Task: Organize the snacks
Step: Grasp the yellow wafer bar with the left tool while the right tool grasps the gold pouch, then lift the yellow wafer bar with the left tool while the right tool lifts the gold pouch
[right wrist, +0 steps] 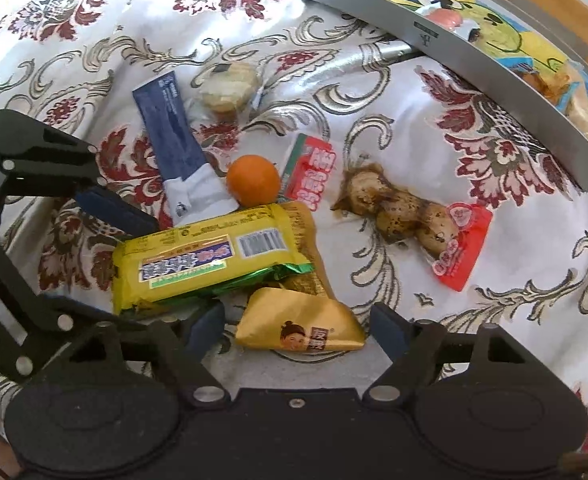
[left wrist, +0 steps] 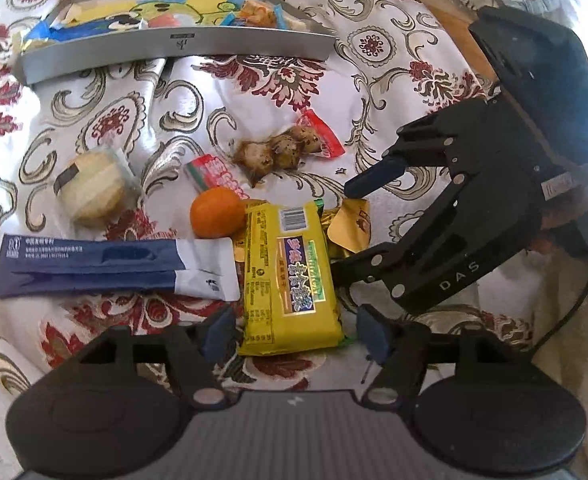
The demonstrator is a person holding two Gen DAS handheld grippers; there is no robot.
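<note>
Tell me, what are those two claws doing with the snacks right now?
Left gripper open, straddling the yellow rectangular snack pack. Right gripper open around the small gold foil pouch. Nothing gripped. Gold pouch partly tucked under the yellow pack.

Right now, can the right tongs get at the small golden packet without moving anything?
Probably yes. The right tongs are open with the golden packet between the fingers; only its far end is tucked under the yellow packet.

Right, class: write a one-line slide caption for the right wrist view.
Open right gripper straddles a gold snack packet beside the yellow packet and orange.
</note>
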